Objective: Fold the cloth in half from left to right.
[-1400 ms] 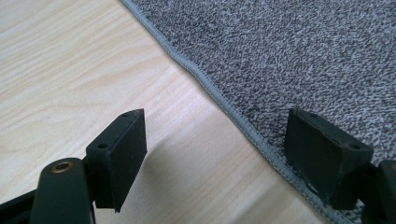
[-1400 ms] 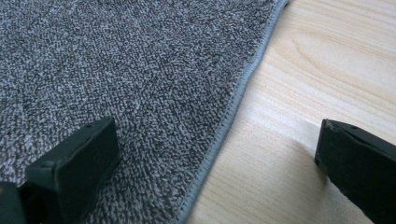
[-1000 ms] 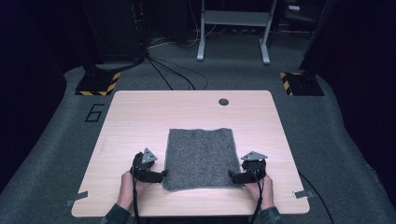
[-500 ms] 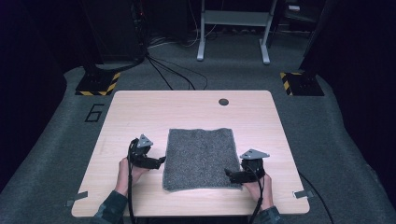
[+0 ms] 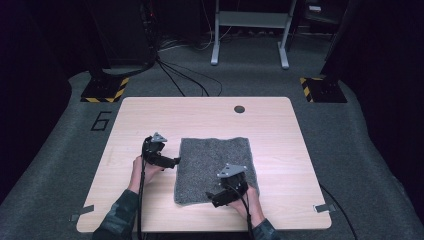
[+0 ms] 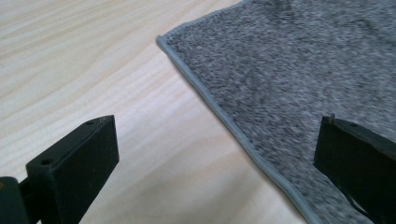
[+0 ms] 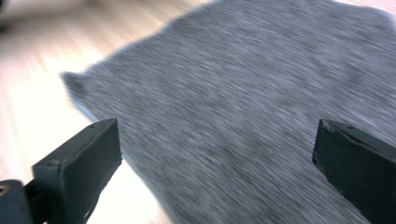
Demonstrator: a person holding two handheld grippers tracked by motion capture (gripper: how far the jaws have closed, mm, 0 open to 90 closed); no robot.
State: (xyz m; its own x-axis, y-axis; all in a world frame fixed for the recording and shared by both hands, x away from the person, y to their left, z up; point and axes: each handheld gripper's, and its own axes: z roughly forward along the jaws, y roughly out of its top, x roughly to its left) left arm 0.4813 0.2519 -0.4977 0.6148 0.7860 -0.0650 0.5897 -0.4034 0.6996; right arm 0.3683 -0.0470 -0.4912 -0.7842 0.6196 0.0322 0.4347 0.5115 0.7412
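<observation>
A grey towel-like cloth (image 5: 215, 160) lies flat on the wooden table (image 5: 280, 150), a little right of centre. My left gripper (image 5: 174, 161) is at the cloth's left edge, pointing right at it. Its jaws have just been opening and stand wide. In the left gripper view the left gripper (image 6: 215, 126) straddles the cloth's hemmed edge (image 6: 233, 130), pressing on nothing. My right gripper (image 5: 214, 196) hovers over the cloth's near part, pointing left. In the right gripper view the right gripper (image 7: 215, 126) is open above the blurred cloth (image 7: 243, 93), its pads apart from it.
A round cable hole (image 5: 239, 108) sits near the table's far edge. Tape strips (image 5: 82, 212) (image 5: 322, 207) mark the near corners. On the floor behind stand striped-base stands (image 5: 105, 90) (image 5: 320, 87), cables and a metal frame (image 5: 250, 30).
The left gripper has moved away from the cloth's near-left corner, farther up its left edge. The right gripper has swung left from the near-right corner to over the cloth's near part.
</observation>
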